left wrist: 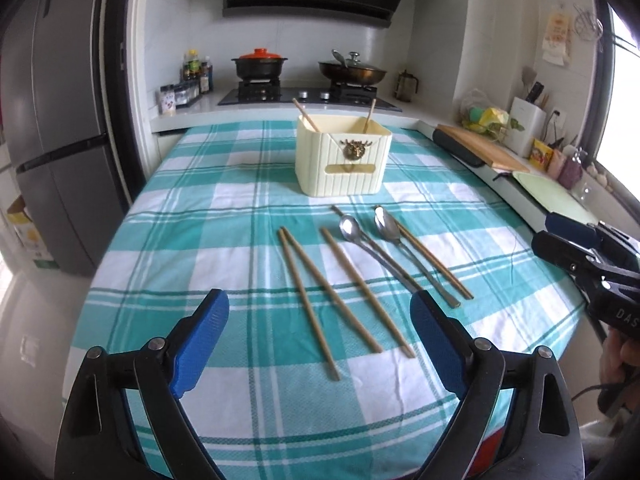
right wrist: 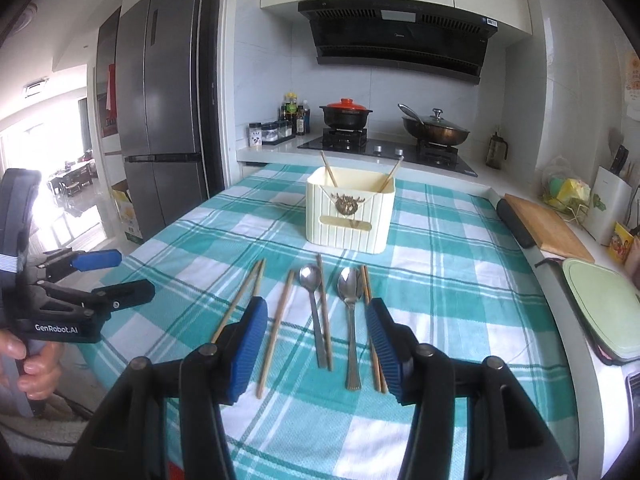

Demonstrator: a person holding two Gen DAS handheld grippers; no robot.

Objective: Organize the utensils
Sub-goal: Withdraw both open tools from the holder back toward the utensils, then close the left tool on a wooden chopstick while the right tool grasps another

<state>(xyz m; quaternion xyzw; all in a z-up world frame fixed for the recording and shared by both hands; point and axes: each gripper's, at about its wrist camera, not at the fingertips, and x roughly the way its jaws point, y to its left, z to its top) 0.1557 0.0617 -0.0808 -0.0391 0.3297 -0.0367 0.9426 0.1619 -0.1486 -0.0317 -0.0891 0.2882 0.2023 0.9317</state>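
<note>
The left gripper [left wrist: 320,344], black-armed with blue ribbed pads, hangs low over the near edge of the counter [left wrist: 168,216] with its jaws spread wide and nothing between them. The right gripper [right wrist: 316,344], of the same build, stands about half open and is likewise empty; its pads frame the utensils from above without touching them.

The utensils lie loose on the teal-and-white checked cloth [left wrist: 224,264]: slim tan wooden chopsticks [left wrist: 310,304], several of them lying singly or crossed, and two long-handled steel spoons [right wrist: 314,308]. One spoon lies against a chopstick, and the other spoon [right wrist: 351,320] has a pair of chopsticks just beside its handle.

That crowding is the likely trouble. A grip on a spoon handle could catch the neighbouring stick too, or nudge it so it rolls away. The sticks are thin and flat to the cloth, so pads that close too high may slip off, and pads that dig in may bunch the cloth and drag the rest along.

Further out stands the cream ribbed plastic holder [left wrist: 343,160] with a brass ornament, two chopsticks already leaning in it. Those slanted sticks could foul an incoming piece. The path to it looks clear. Beyond are the stove [left wrist: 308,96], a wooden cutting board [left wrist: 484,146] and a grey refrigerator [left wrist: 60,128], all well apart.
</note>
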